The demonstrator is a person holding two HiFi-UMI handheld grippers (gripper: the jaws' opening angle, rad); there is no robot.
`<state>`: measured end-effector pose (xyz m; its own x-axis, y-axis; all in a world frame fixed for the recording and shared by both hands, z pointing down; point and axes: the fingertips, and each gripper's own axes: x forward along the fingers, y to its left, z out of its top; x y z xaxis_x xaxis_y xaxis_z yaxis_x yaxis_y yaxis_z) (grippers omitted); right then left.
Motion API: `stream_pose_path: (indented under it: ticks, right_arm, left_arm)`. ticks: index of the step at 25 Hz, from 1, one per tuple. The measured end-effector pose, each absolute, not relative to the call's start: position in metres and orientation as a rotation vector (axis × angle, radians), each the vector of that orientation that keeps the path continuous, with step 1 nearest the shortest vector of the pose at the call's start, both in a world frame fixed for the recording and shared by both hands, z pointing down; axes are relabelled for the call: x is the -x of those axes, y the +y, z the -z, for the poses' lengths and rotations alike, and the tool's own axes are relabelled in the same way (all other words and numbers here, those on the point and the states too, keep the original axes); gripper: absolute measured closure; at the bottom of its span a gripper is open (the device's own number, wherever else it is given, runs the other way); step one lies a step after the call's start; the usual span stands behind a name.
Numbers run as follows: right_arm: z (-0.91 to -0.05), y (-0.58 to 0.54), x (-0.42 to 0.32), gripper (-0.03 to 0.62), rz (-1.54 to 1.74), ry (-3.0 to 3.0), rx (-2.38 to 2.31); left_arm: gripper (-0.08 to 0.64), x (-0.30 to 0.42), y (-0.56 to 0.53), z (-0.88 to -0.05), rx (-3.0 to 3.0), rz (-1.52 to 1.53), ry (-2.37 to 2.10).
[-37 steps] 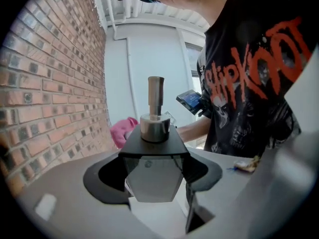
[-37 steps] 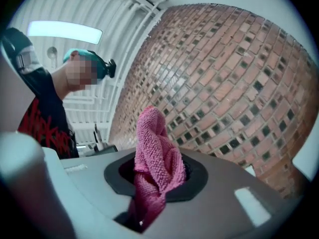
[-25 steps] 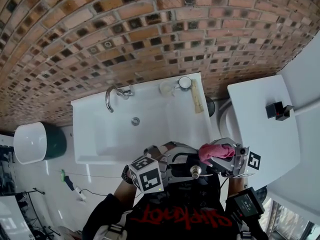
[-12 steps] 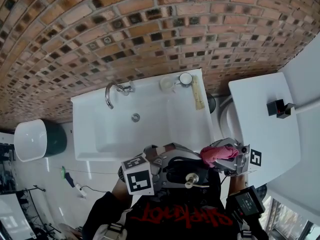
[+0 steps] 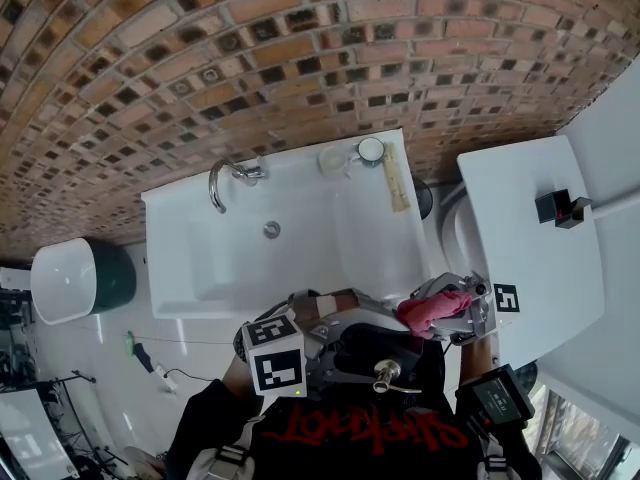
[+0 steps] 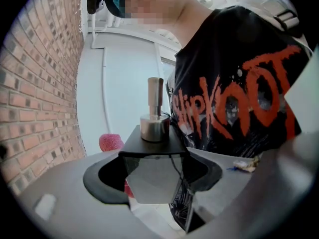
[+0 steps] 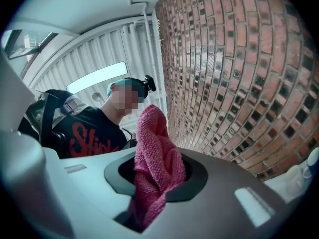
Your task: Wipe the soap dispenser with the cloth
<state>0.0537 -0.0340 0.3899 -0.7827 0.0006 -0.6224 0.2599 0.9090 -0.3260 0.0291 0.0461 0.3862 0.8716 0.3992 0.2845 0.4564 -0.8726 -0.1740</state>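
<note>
Brick wall (image 5: 300,48) in rough red-brown courses runs behind a smooth white sink (image 5: 180,258), and the work is held in the air off the sink's near edge, close to the person's chest. One soap dispenser (image 6: 155,126), with a flat black top, a round steel collar and a straight steel pump, sits between the jaws of the left gripper (image 5: 345,346), which are closed against its pale body. One pink cloth (image 7: 158,153), nubbly and bunched into a fold, is pinched in the right gripper (image 5: 440,308), just beside the dispenser on its right; I cannot tell whether they touch. Beyond them the sink basin lies open and bare. Along its far edge stand one curved chrome tap (image 5: 222,183) towards the left corner and two round cups (image 5: 333,160) towards the right, with one pale wooden strip (image 5: 396,183) along the right edge.
</note>
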Motion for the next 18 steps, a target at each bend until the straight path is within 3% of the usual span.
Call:
stream_pose_path:
  ticks: [18]
  right_arm:
    - [-0.473, -0.051, -0.027, 0.506, 0.714, 2.671, 0.052]
  left_arm:
    - [0.252, -0.03, 0.046, -0.376, 2.884, 0.21, -0.721]
